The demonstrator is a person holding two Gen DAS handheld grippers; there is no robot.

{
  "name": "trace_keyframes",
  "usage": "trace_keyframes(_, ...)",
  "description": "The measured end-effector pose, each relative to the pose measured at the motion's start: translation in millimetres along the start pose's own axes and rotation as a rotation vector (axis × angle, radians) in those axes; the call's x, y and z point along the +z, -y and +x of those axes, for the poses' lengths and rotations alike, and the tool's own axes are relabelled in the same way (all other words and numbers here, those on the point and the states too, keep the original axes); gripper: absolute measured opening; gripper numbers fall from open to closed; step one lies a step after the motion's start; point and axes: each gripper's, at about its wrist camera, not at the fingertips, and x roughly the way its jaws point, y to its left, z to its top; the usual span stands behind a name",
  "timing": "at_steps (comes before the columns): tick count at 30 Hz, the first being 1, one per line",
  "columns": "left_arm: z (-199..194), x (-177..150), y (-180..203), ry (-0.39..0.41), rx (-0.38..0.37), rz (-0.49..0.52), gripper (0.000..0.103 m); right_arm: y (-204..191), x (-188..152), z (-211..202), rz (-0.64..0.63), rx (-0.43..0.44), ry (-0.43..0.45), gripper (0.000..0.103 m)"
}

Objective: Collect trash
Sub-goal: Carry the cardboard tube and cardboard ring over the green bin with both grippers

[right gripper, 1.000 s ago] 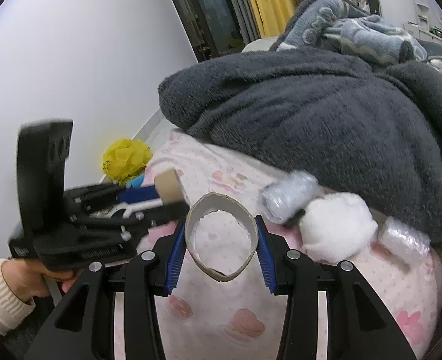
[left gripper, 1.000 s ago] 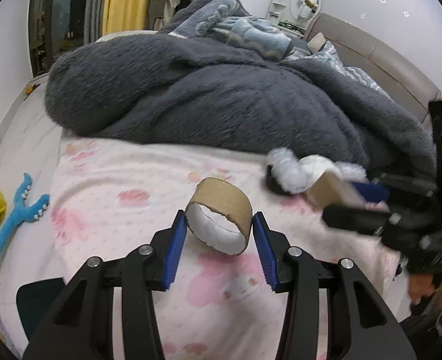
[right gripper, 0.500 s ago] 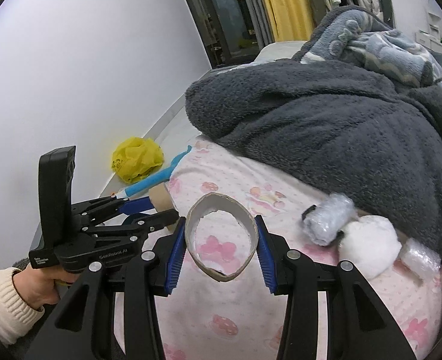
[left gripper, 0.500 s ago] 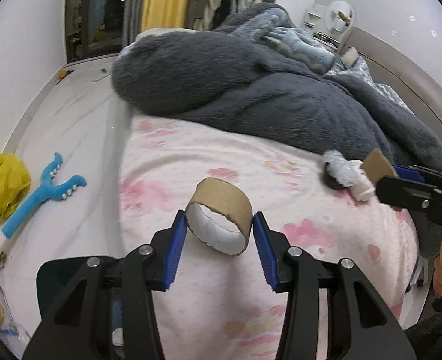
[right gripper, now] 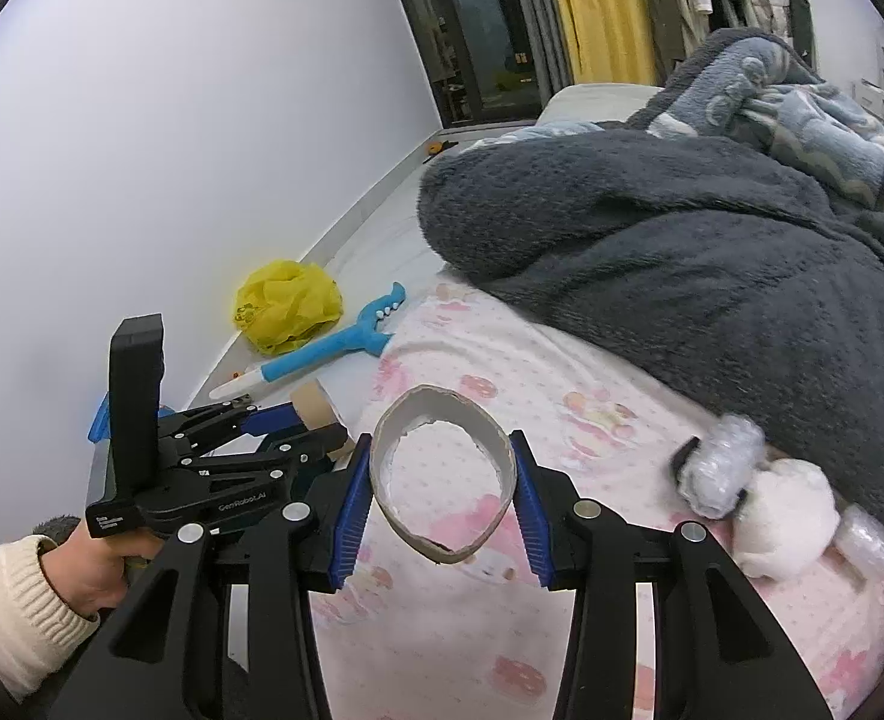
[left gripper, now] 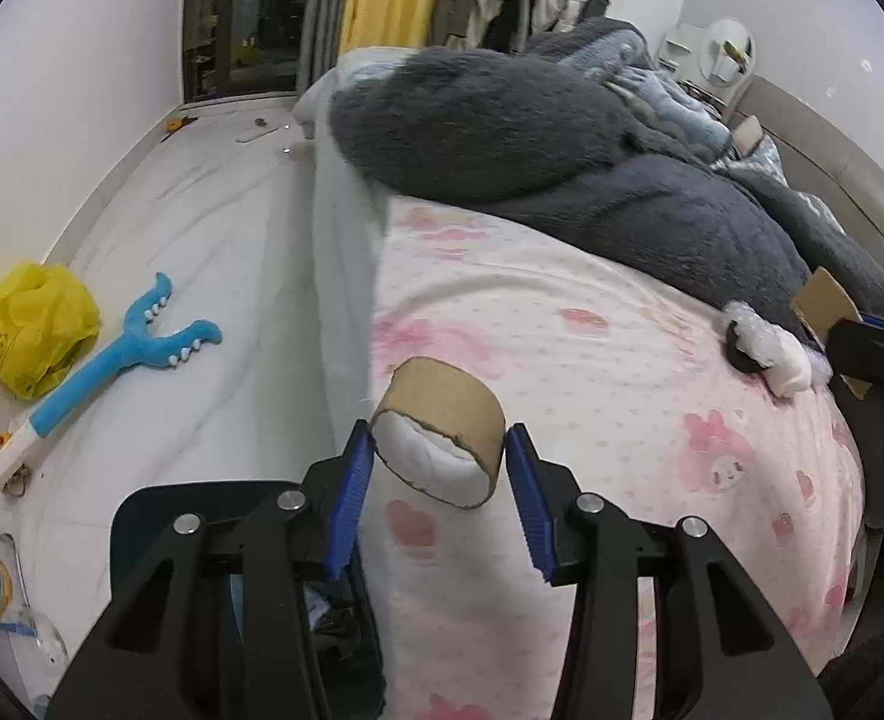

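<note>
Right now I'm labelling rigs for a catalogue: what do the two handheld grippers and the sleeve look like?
Both the left gripper and the right gripper have black angular cut-out fingers with silver bolts and ribbed blue pads. The left one's body carries small white lettering and an upright black block. The sleeve is cream ribbed knit.

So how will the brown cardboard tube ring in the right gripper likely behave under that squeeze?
The brown cardboard tube ring probably gives easily: it already looks squashed oval between the right gripper pads. It seems light, being thin-walled and hollow. Its torn rim suggests it could crumple further.
</note>
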Motion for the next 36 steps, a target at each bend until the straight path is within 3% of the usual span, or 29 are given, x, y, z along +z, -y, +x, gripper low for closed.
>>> trace_keyframes(17, 6.1, -31.5, -72.2, -0.065, 0.068, -0.091, 0.048, -62.5, 16.6, 39.0, -0.071, 0.039, -0.046, 0.045)
trace_keyframes(28, 26.3, -64.1, -115.9, -0.189, 0.152, -0.114, 0.048, -106.7, 17.8, 72.6, -0.114, 0.08, -0.095, 0.045)
trace_keyframes(36, 39.5, -87.1, -152.3, -0.304, 0.138, -0.192, 0.048, -144.4, 12.5, 108.4, -0.171, 0.09, -0.152, 0.045)
